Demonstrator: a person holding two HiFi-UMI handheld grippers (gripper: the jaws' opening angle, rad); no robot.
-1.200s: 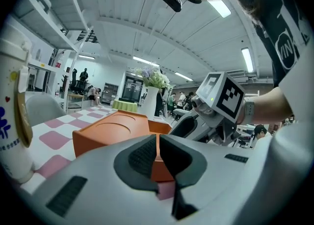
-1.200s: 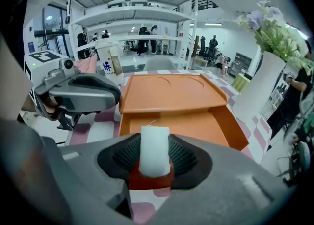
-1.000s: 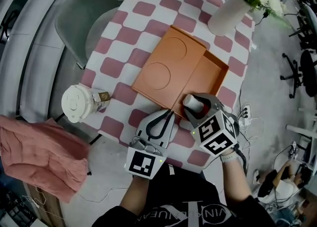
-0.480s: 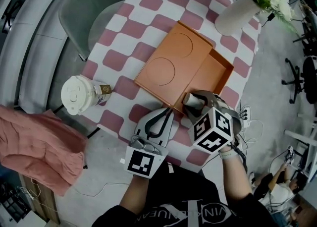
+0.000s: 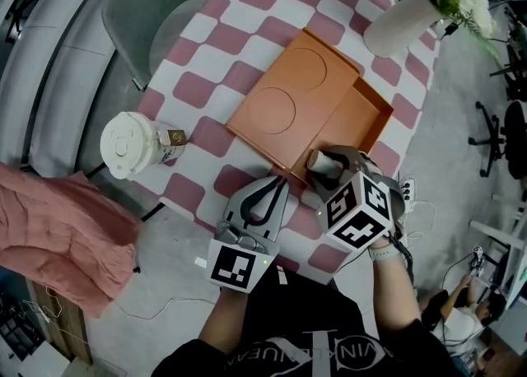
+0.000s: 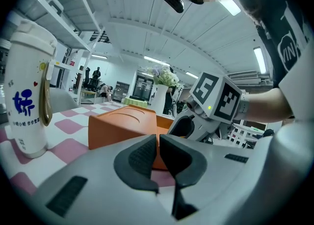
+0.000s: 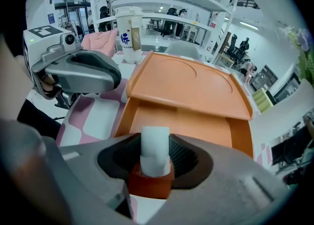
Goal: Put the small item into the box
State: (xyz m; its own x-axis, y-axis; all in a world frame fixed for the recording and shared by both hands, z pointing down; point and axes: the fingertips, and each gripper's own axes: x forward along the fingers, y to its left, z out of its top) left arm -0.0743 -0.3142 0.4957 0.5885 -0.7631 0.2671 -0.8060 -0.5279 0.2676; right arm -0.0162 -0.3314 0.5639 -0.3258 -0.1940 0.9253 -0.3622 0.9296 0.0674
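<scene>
An orange box (image 5: 288,108) lies on the checked table (image 5: 206,87), its lid (image 7: 186,84) slid back so that the near right part (image 5: 360,124) is open. My right gripper (image 5: 325,163) is shut on the small item (image 7: 155,150), a white stubby cylinder, and holds it at the near edge of the open compartment (image 7: 186,121). The left gripper (image 5: 276,188) hovers just left of it by the box's near corner, jaws shut with nothing between them (image 6: 158,153). The left gripper view shows the box's side (image 6: 120,126) straight ahead.
A white lidded cup (image 5: 130,146) stands at the table's left edge, and it looms at the left (image 6: 27,96) in the left gripper view. A white vase with flowers (image 5: 408,17) stands far right. A grey chair (image 5: 156,13) and a pink cloth (image 5: 58,235) are off the table's left side.
Both grippers keep almost the same places by the box's near corner. The head camera has shifted a little, so the table sits slightly further right in the view.
</scene>
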